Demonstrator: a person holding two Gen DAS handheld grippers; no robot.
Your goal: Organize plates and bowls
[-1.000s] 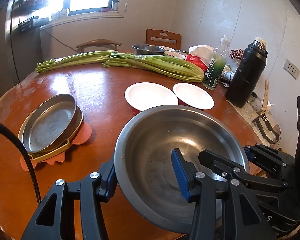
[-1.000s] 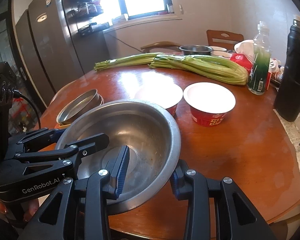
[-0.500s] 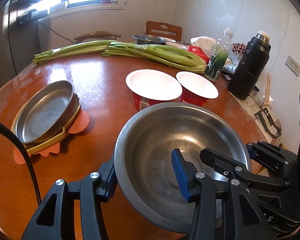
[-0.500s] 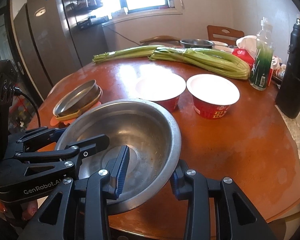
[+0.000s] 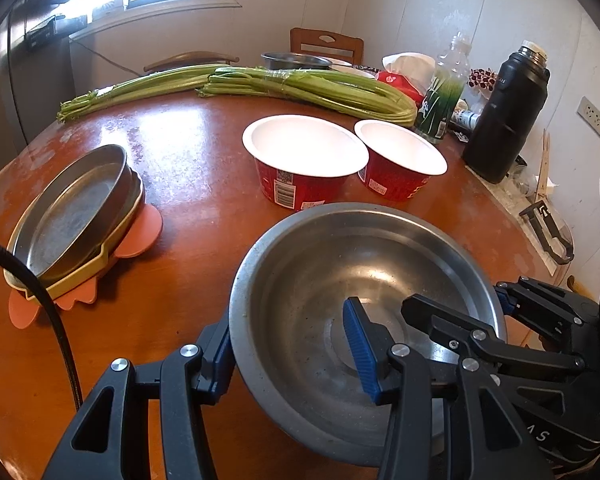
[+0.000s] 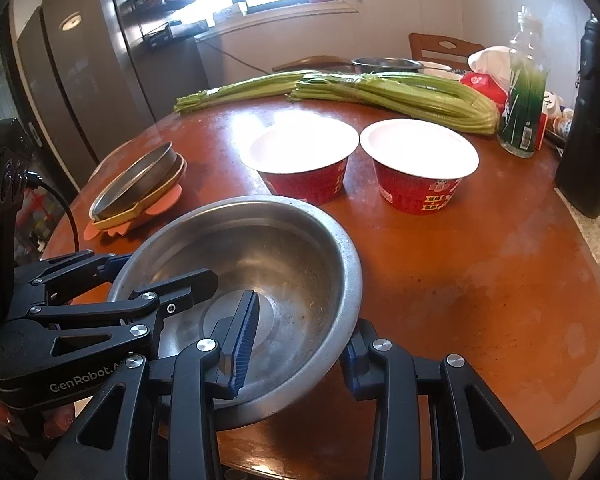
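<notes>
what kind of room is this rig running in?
Most likely a home kitchen or dining area. A round reddish wooden table carries long green celery bundles and two red paper bowls, with a tall dark grey fridge by the window and wooden chairs behind.

The near bowl [image 5: 364, 280] is dull silver steel. Two tubs [image 6: 418, 168] are red with white lids. The celery [image 5: 308, 88] is green, the flask [image 5: 508, 116] black, the table [image 6: 480, 264] reddish-brown.
</notes>
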